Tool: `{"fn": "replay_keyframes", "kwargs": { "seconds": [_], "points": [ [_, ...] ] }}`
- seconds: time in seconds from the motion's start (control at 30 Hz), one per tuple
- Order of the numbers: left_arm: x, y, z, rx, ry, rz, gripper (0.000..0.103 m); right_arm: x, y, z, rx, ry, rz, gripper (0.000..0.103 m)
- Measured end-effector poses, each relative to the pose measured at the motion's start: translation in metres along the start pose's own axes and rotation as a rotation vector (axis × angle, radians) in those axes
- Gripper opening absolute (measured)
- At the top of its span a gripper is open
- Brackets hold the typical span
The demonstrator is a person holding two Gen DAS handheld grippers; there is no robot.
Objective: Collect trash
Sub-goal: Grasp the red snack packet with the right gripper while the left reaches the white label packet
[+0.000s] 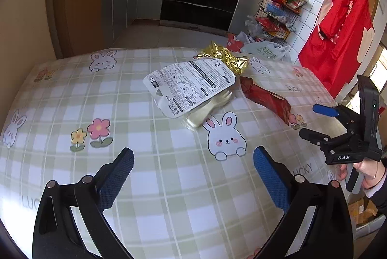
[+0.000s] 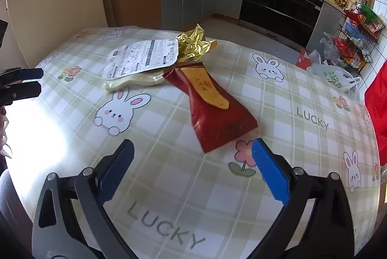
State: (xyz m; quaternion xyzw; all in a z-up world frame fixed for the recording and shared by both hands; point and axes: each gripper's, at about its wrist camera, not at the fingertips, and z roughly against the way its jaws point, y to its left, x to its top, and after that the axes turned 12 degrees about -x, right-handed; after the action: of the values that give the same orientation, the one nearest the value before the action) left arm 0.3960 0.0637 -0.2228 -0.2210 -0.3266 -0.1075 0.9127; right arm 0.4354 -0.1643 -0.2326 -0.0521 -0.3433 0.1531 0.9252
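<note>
- You are holding the left gripper (image 1: 193, 162) low over the checked tablecloth (image 1: 72, 94), its blue pads spread wide with nothing between them, so it is sitting ready rather than carrying anything.
- You are keeping the right gripper (image 2: 192, 155) the same way: fingers parted and empty, aimed at the red wrapper (image 2: 217, 111) lying just beyond its tips in the middle of the right wrist view.
- In the left wrist view your right hand (image 1: 365, 169) is showing at the right edge, wrapped around the handle (the tool is pointing in toward the pile from that side).
- The trash is lying clustered mid-table: a white printed package (image 1: 191, 84) is resting on top of a cream plastic fork (image 1: 208, 111), with crumpled gold foil (image 1: 225, 58) touching its far edge, toward the upper centre of the frame.
- The red wrapper is lying flat and alone at the near side of the cluster, which is probably why the right tool is lining up on it first; its thin edge may be calling for a low, flat pinch.
- A white plastic bag (image 2: 336, 77) is sitting at the table's far right edge; I am guessing it could be serving as the collecting bag.
</note>
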Motion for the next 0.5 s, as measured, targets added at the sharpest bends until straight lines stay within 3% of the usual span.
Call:
{"fn": "replay_keyframes", "kwargs": {
  "seconds": [0.23, 0.27, 0.37, 0.5],
  "points": [
    [0.044, -0.004, -0.070, 0.021, 0.073, -0.134, 0.097, 0.023, 0.000, -0.050, -0.015, 0.037, 0.029, 0.088],
    [0.049, -0.007, -0.081, 0.026, 0.084, -0.159, 0.097, 0.023, 0.000, -0.056, -0.016, 0.051, 0.031, 0.082],
    [0.063, -0.016, -0.109, 0.040, 0.116, -0.224, 0.097, 0.023, -0.006, -0.069, -0.002, 0.105, 0.011, 0.053],
    [0.078, -0.027, -0.137, 0.069, 0.143, -0.272, 0.097, 0.017, -0.023, -0.058, 0.073, 0.075, -0.068, 0.039]
  ]
}}
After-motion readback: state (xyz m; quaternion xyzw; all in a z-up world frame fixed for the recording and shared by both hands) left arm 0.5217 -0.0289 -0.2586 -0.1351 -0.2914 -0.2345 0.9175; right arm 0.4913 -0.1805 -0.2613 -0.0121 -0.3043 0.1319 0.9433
